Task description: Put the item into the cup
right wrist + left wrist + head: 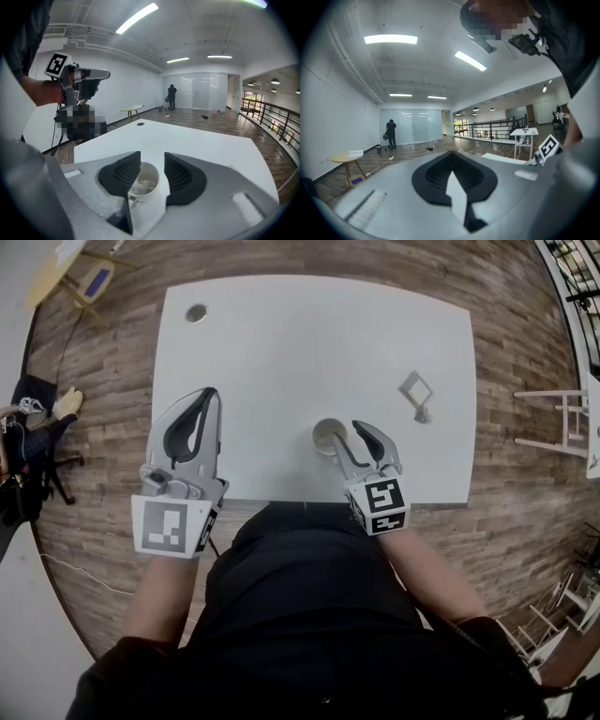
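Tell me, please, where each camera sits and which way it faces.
Head view: on the person's head, facing steeply down at the white table; both forearms and torso show.
Left gripper view: on the left gripper, facing out across the room; shut jaws show.
Right gripper view: on the right gripper, facing across the table at the cup seen between its open jaws.
Shared: head and right gripper views both show the cup.
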Available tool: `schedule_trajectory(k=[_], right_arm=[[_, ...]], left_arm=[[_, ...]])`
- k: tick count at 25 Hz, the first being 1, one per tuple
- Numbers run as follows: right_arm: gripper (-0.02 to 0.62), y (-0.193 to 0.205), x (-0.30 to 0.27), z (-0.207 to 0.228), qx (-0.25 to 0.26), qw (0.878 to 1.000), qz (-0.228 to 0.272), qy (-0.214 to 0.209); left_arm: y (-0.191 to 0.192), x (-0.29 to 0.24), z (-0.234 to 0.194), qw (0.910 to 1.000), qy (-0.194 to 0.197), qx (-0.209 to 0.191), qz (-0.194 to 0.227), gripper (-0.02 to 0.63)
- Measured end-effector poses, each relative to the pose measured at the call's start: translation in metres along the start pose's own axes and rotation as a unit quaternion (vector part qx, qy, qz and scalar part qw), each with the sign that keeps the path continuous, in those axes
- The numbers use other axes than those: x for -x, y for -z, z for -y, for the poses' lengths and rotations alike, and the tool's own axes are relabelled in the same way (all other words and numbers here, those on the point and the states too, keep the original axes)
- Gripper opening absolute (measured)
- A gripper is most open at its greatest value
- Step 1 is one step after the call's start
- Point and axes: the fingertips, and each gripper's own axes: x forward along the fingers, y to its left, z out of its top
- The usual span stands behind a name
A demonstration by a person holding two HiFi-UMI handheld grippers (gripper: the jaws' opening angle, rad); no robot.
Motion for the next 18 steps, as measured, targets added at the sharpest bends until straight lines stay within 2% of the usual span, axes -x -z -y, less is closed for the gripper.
schedule_trajectory(k=[13,18], right_arm=[[0.161,-0.027,0.013,0.026,-0.012,0.998,0.042,0.035],[0.161,-0.034,0.021,0.039,-0.02,0.997,0.055,0.053]], left_arm=[[-0.021,0.001,0.004,0.9986,0.008,-0.043,0.032,0.002],[-0.03,0.0,-0.007,0.9975,-0.005,-0.052,0.048,0.002]])
